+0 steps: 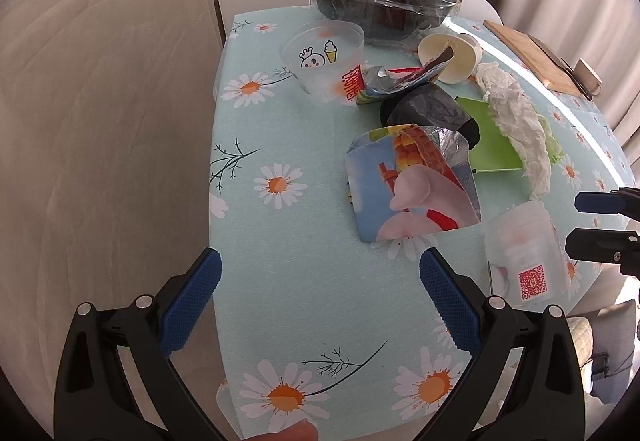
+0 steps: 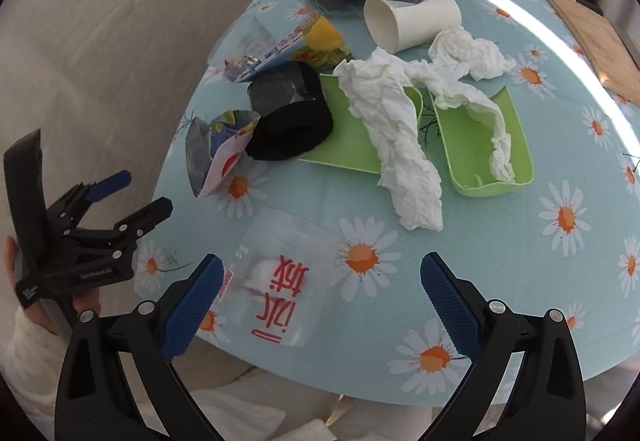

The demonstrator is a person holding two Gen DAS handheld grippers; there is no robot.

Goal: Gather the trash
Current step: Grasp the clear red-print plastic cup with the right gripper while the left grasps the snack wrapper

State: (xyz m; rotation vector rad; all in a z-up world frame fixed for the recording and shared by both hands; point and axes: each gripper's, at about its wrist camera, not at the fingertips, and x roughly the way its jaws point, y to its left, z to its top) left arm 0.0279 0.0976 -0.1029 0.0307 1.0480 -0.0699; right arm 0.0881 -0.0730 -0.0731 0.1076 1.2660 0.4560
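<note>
- Early in the collecting, judging by the litter: both tools empty, nothing picked up yet, bin (image 1: 384, 1) lined with a black bag waiting at the far edge of the table (image 1: 280, 301).
- Left gripper (image 1: 320, 293) spread wide over the near end of the cloth, nothing between the pads; colourful snack wrapper (image 1: 412, 185) just ahead and slightly right.
- Right gripper (image 2: 320, 297) likewise spread wide, empty, hanging over the clear plastic cup (image 2: 280, 281) with red lettering, lying on its side at the table's near edge.
- Probable next move: lower the right tool around that cup, close gently since thin plastic is likely to buckle or slip, then carry across to the bin.
- Remaining trash in a loose cluster mid-table: crumpled tissue (image 2: 400, 145) draped over two green trays (image 2: 480, 145), black roll (image 2: 292, 121), tipped paper cup (image 2: 412, 21), second clear cup (image 1: 324, 57) with a cartoon print, another wrapper (image 2: 288, 49) near the bin.
- Surface: pale blue cloth printed with daisies, over a rounded table.
- Room: cream fabric close on the left, curtains to the right, wooden board (image 1: 528, 53) at the far right edge.
</note>
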